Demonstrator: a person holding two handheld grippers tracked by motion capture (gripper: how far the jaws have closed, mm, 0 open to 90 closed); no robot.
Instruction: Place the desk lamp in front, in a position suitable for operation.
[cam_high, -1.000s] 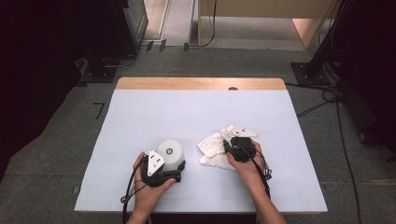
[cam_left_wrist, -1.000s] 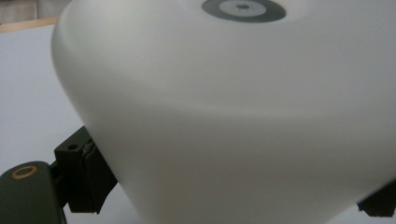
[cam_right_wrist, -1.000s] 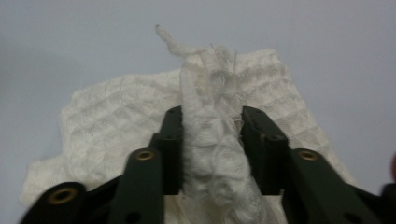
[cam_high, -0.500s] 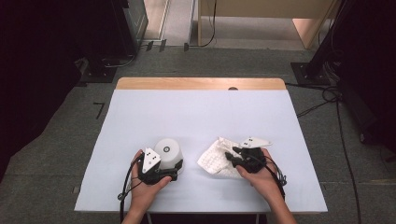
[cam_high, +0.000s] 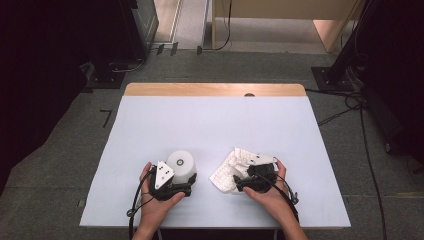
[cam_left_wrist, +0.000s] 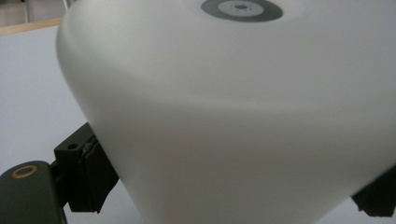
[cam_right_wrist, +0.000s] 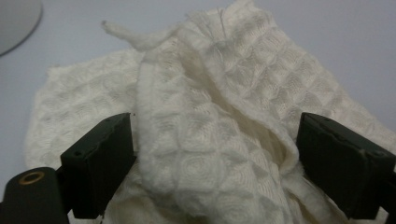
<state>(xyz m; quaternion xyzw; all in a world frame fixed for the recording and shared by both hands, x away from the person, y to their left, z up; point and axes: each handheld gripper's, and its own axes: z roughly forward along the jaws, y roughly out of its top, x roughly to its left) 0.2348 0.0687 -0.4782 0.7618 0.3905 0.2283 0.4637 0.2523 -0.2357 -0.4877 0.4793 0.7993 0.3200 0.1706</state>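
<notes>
My left gripper (cam_high: 184, 183) has its jaws pinching the white cup (cam_high: 181, 165), upside down at the table's (cam_high: 210, 125) near edge, while my right gripper (cam_high: 240, 181) stands with jaws spread around a raised fold of the white cloth (cam_right_wrist: 219, 116) just beside it.

The left tool (cam_high: 172, 181) is a black, blocky unit topped by a grey three-cornered plate with small dark dots, and a black cable loops from its rear. The right tool (cam_high: 254, 178) is black too, trailing a thin black cable along the forearm. Close up, each tool's jaws are matte black rectangular blocks with small screw holes, beside a brass-ringed hole. Both forearms are bare, without sleeves.
</notes>
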